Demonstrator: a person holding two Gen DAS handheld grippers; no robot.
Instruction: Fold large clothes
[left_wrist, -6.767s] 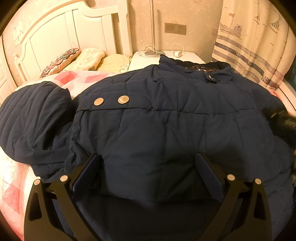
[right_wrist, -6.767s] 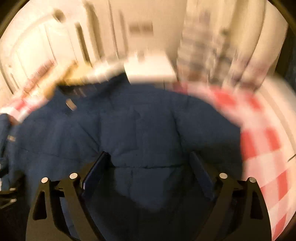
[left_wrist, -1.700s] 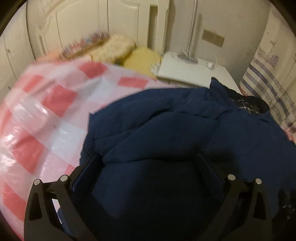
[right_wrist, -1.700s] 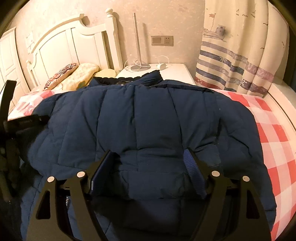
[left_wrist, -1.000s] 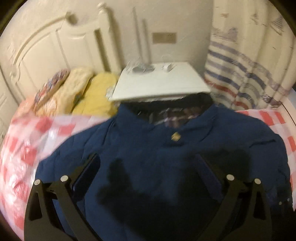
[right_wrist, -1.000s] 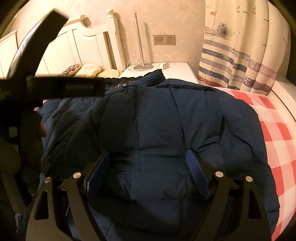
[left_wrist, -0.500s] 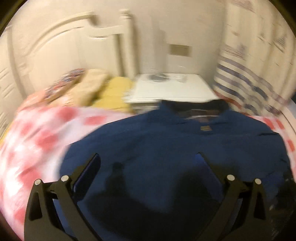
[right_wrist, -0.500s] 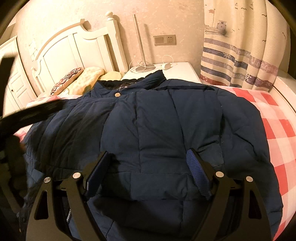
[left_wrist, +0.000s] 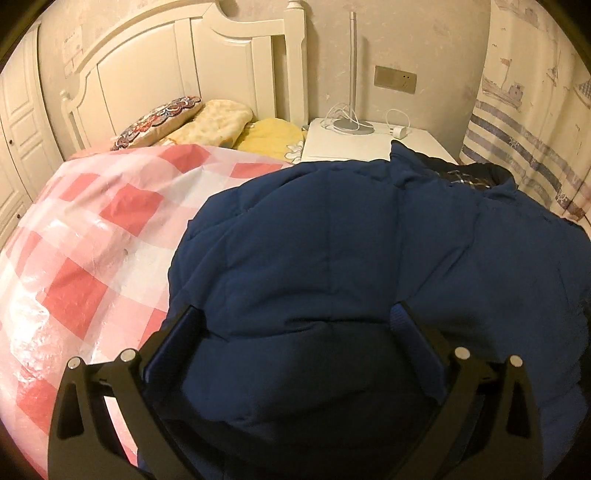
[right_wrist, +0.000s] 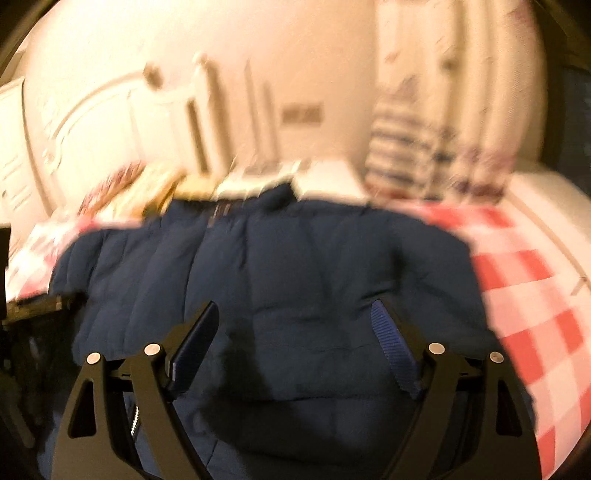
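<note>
A large navy quilted jacket lies spread on a bed with a red and white checked cover. Its collar points toward the nightstand. My left gripper is open and empty, hovering over the jacket's left part near its edge. In the right wrist view, which is blurred, the jacket fills the middle. My right gripper is open and empty above its lower part. The left gripper's black frame shows at the left edge.
A white headboard and several pillows are at the back left. A white nightstand with a lamp pole and cables stands behind the jacket. A striped curtain hangs at the right.
The left gripper has swung back to the left, over the jacket's left edge. The right gripper is moving now, so its view has blurred. The jacket lies as before.
</note>
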